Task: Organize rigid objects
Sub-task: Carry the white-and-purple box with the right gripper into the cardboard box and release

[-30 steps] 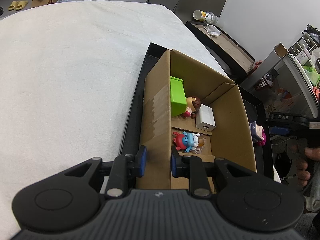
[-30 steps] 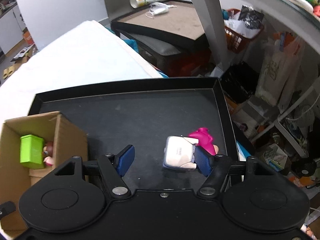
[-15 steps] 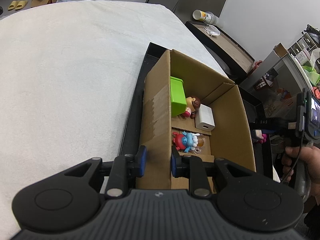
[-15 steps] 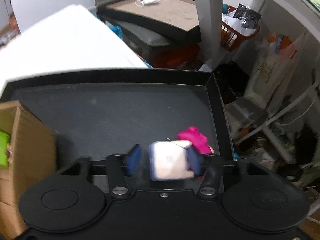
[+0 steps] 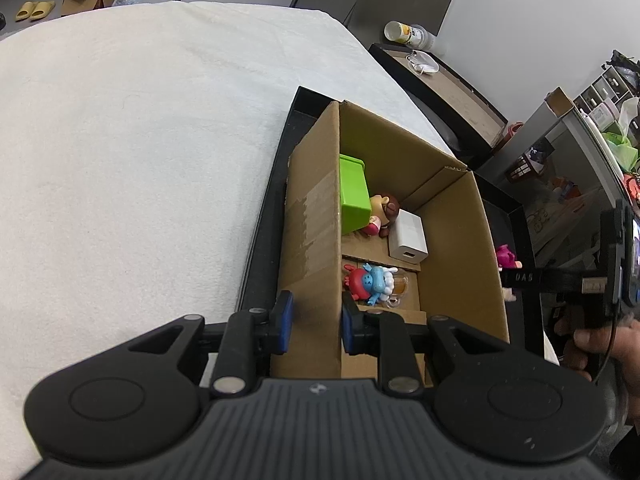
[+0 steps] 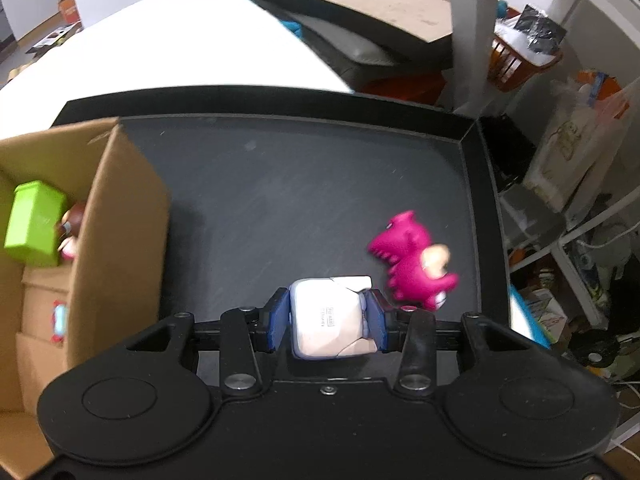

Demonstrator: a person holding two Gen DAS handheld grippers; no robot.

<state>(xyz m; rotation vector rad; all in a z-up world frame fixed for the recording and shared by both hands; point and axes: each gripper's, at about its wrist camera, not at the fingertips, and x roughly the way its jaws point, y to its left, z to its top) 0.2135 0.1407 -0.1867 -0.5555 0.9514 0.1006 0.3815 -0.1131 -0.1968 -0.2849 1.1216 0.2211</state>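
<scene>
The left hand-held gripper [image 5: 314,328] is seen clamped on the near side wall of the cardboard box [image 5: 314,240], one blue pad outside the wall and one inside. The box is of plain brown corrugated board with a strip of clear tape on its outer face, and it stands in a shallow black tray [image 5: 264,216] on a surface covered with white fleecy cloth [image 5: 140,160]. Inside the box a glossy green block [image 5: 354,196], a brown-haired figurine [image 5: 382,214], a smooth white charger cube [image 5: 408,236] and a red and blue toy [image 5: 370,282] are seen.

In the right wrist view, the right hand-held gripper [image 6: 328,322] has just been closing and is clamped on a small whitish, rounded-cornered block [image 6: 328,320], held between the blue pads over the matte black tray floor. A magenta dinosaur toy [image 6: 412,264] of rubbery look lies just beside the right pad. The box is seen at the left, well apart from the held block.
</scene>
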